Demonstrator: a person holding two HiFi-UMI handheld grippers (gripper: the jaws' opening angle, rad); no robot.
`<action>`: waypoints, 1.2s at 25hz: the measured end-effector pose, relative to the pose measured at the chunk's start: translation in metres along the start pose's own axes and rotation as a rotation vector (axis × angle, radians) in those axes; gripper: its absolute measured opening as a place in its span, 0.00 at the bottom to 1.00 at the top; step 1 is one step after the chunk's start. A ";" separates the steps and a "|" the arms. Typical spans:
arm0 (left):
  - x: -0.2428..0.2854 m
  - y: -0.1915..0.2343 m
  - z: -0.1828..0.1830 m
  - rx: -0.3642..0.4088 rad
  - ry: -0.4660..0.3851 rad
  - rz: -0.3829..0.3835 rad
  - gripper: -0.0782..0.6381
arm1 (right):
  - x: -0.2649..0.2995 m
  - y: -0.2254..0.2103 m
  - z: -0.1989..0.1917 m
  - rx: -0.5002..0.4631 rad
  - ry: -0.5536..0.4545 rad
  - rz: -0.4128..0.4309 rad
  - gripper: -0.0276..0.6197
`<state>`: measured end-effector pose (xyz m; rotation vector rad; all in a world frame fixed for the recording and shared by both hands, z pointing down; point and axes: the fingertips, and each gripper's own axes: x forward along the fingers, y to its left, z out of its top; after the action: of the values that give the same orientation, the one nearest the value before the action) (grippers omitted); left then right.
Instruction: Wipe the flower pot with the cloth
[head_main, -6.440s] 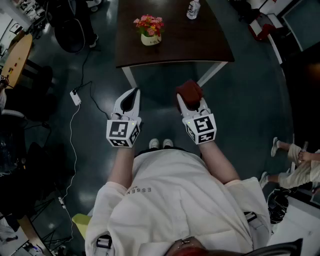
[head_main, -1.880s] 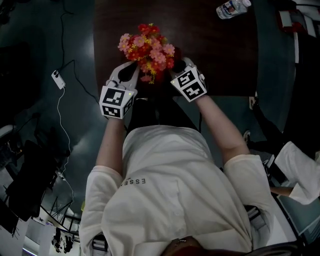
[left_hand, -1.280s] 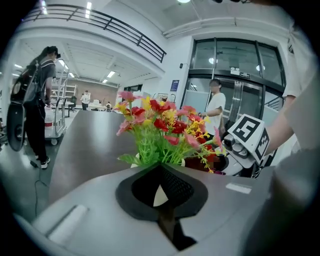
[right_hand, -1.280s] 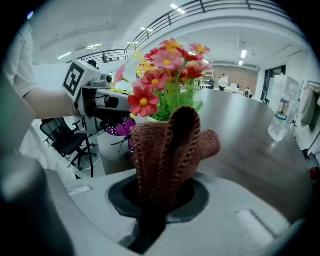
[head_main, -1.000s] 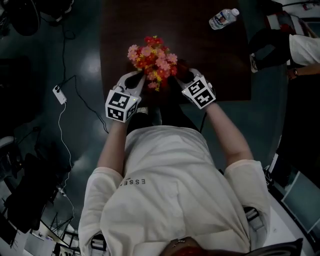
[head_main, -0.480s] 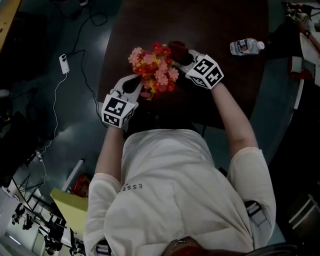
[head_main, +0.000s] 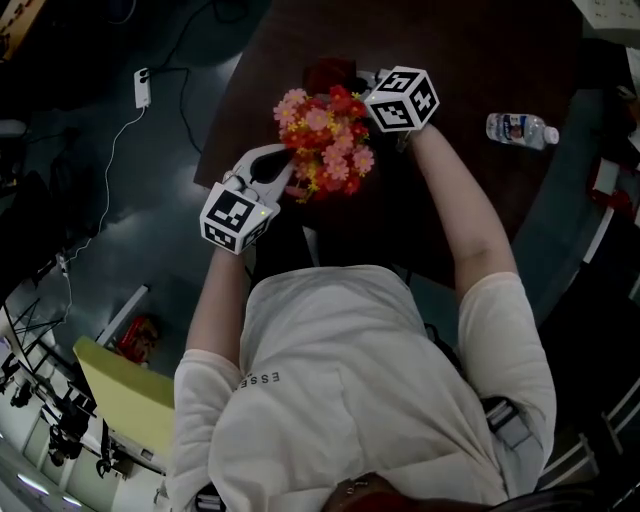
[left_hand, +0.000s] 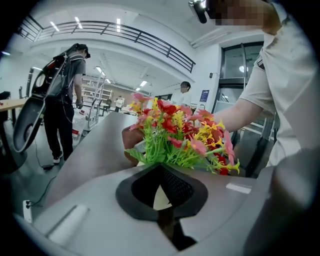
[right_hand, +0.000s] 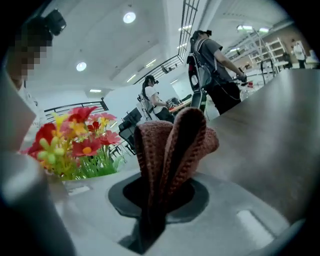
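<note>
A bunch of red, pink and yellow flowers (head_main: 325, 135) hides its pot in the head view. The cream pot (left_hand: 160, 196) shows only through the left jaws' gap, under the flowers (left_hand: 175, 135). My left gripper (head_main: 283, 170) (left_hand: 160, 169) is shut at the near-left side of the pot; whether it touches the pot I cannot tell. My right gripper (head_main: 355, 80) (right_hand: 165, 190) is on the far side of the flowers (right_hand: 75, 137), shut on a folded brown-red knitted cloth (head_main: 328, 75) (right_hand: 172, 150). The cloth (left_hand: 127, 137) peeks out behind the stems.
The pot stands on a dark brown table (head_main: 470, 60) near its left edge. A water bottle (head_main: 522, 128) lies on the table to the right. A power strip (head_main: 142, 88) with cables lies on the floor. A person with a backpack (left_hand: 65, 90) stands beyond the table.
The right gripper has carried the cloth from the near-right side of the flowers round to their far side. The left gripper has stayed by the pot.
</note>
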<state>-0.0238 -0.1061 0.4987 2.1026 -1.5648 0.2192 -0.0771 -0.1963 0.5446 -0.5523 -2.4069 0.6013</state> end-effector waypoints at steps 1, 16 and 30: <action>0.000 0.000 0.000 -0.005 -0.004 0.003 0.13 | 0.005 0.003 -0.001 0.015 0.007 0.027 0.12; -0.004 0.002 -0.003 -0.027 -0.037 0.058 0.13 | -0.029 0.019 -0.043 0.112 0.128 0.085 0.11; -0.019 0.022 0.016 0.001 -0.136 0.184 0.13 | -0.121 0.024 -0.084 0.083 -0.026 -0.666 0.12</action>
<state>-0.0530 -0.1020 0.4832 2.0107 -1.8409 0.1426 0.0712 -0.2144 0.5395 0.2971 -2.3738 0.4049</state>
